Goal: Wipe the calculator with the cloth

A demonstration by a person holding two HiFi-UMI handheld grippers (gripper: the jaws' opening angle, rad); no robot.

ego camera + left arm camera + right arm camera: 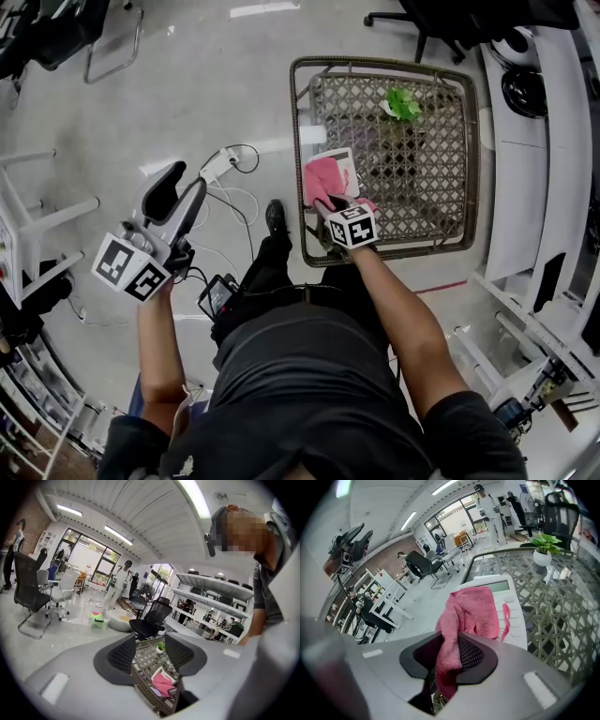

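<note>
A white calculator (512, 606) lies at the near-left edge of a glass-topped wicker table (441, 202). The pink cloth (471, 613) is draped over its keys and left part; the display end stays bare. My right gripper (449, 660) is shut on the cloth's near end, just short of the calculator. From the head view the cloth (324, 180) covers most of the calculator (345, 167), with the right gripper (339, 208) behind it. My left gripper (169, 192) is held off to the left over the floor, open, nothing between its jaws (149, 656).
A small potted plant (402, 103) stands at the table's far side. Cables and a power strip (217, 167) lie on the floor left of the table. White shelving (539, 141) runs along the right. Office chairs stand further off.
</note>
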